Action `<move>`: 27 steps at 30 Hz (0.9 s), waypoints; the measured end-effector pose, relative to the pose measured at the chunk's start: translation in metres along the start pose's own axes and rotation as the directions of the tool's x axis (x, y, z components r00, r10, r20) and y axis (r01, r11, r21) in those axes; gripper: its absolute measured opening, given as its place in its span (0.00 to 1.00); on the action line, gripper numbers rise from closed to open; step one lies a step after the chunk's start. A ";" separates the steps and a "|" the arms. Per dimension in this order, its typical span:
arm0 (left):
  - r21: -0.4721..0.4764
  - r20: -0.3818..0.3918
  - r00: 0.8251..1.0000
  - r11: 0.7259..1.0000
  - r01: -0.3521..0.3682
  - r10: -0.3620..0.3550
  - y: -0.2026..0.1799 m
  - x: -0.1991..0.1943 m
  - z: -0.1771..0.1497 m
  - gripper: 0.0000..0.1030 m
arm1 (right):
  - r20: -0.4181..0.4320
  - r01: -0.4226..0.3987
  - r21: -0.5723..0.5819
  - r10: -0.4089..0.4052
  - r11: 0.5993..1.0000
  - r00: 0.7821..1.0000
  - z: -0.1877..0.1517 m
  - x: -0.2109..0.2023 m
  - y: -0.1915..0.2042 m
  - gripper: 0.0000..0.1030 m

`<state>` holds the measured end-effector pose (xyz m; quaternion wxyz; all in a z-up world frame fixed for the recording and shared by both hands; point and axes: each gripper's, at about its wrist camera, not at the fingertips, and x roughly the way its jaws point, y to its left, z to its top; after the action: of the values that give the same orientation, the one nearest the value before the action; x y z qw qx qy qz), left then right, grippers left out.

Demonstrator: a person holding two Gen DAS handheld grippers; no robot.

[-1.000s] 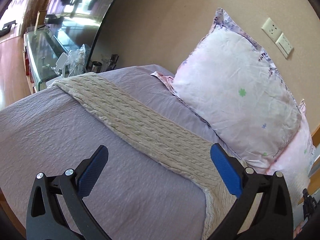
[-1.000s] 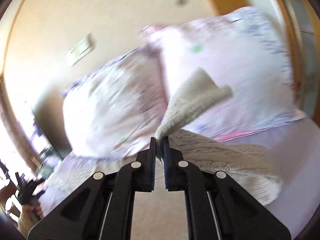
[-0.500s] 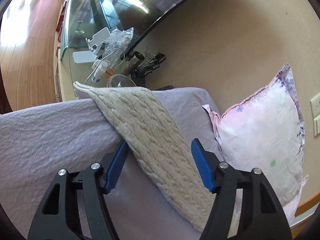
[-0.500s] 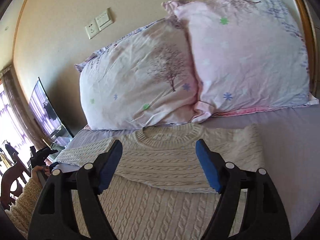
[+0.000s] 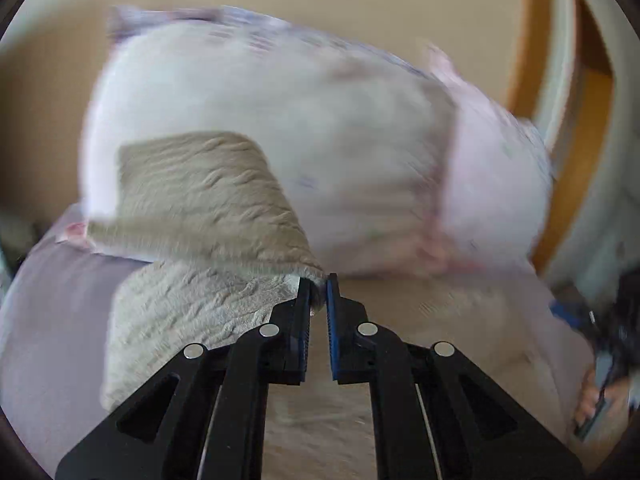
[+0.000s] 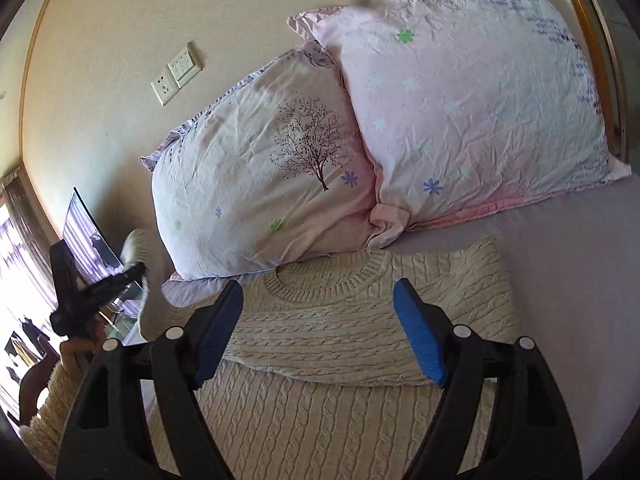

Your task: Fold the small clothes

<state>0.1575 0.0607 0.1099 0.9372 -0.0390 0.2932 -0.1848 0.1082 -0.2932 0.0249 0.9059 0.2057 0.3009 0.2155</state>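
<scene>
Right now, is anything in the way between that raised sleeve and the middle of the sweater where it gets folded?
Nothing visible blocks it. The left tool pinches the sleeve, lifted in front of the pillow. The sweater body lies flat on the bed; the open right tool hovers above it without touching.

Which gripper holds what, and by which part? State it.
Left gripper pinches the sweater by its sleeve end. Right gripper is open, holding nothing.
</scene>
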 end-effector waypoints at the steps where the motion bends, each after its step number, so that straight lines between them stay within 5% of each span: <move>1: 0.078 -0.077 0.995 0.995 0.066 -0.060 -0.036 0.022 -0.013 0.07 | -0.023 0.007 0.024 -0.006 1.000 1.000 -0.001 0.006 -0.005 0.75; 4: 0.157 -0.276 0.948 0.966 0.205 -0.156 -0.088 0.062 -0.050 0.07 | -0.099 0.059 0.101 -0.049 0.993 0.994 -0.006 0.019 -0.027 0.73; 6: 0.124 -0.291 0.938 0.965 0.232 -0.188 -0.086 0.055 -0.059 0.10 | -0.142 0.086 0.158 -0.064 0.984 0.988 -0.009 0.023 -0.045 0.58; 8: 0.086 -0.240 0.955 0.976 0.199 -0.174 -0.067 0.032 -0.062 0.37 | -0.171 0.123 0.213 -0.087 0.969 0.981 -0.012 0.027 -0.061 0.55; 9: 0.061 -0.204 0.967 0.983 0.171 -0.155 -0.054 0.018 -0.061 0.61 | -0.182 0.143 0.239 -0.100 0.960 0.978 -0.013 0.029 -0.069 0.53; 10: 0.034 -0.167 0.978 0.990 0.134 -0.127 -0.039 0.003 -0.062 0.70 | -0.187 0.150 0.262 -0.103 0.953 0.977 -0.014 0.031 -0.075 0.50; 14: -0.069 -0.168 0.986 0.998 0.000 -0.012 0.015 -0.039 -0.077 0.70 | -0.212 0.147 0.292 -0.085 0.945 0.973 -0.012 0.055 -0.084 0.41; 18: -0.188 -0.214 0.976 0.980 -0.068 0.027 0.049 -0.062 -0.109 0.69 | -0.229 0.240 0.224 -0.188 0.945 0.955 -0.005 0.083 -0.077 0.41; 19: -0.216 -0.225 0.974 0.974 -0.071 0.021 0.054 -0.065 -0.117 0.69 | -0.237 0.260 0.209 -0.210 0.943 0.949 -0.004 0.091 -0.076 0.41; 21: -0.262 -0.229 0.973 0.964 -0.051 -0.011 0.060 -0.069 -0.129 0.69 | -0.273 0.254 0.179 -0.200 0.951 0.941 -0.006 0.107 -0.075 0.09; 25: -0.319 -0.216 0.973 0.948 0.014 -0.086 0.062 -0.075 -0.144 0.69 | -0.130 0.240 0.223 -0.215 0.945 0.968 -0.005 0.063 -0.077 0.06; 27: -0.344 -0.210 0.970 0.938 0.042 -0.121 0.062 -0.077 -0.151 0.69 | -0.058 0.299 0.275 -0.295 0.914 0.954 -0.004 0.028 -0.090 0.06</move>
<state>0.0337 0.1523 0.0154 0.8683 -0.1892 0.4243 -0.1740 0.1496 -0.3518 -0.0357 0.8875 0.2822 0.3628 0.0323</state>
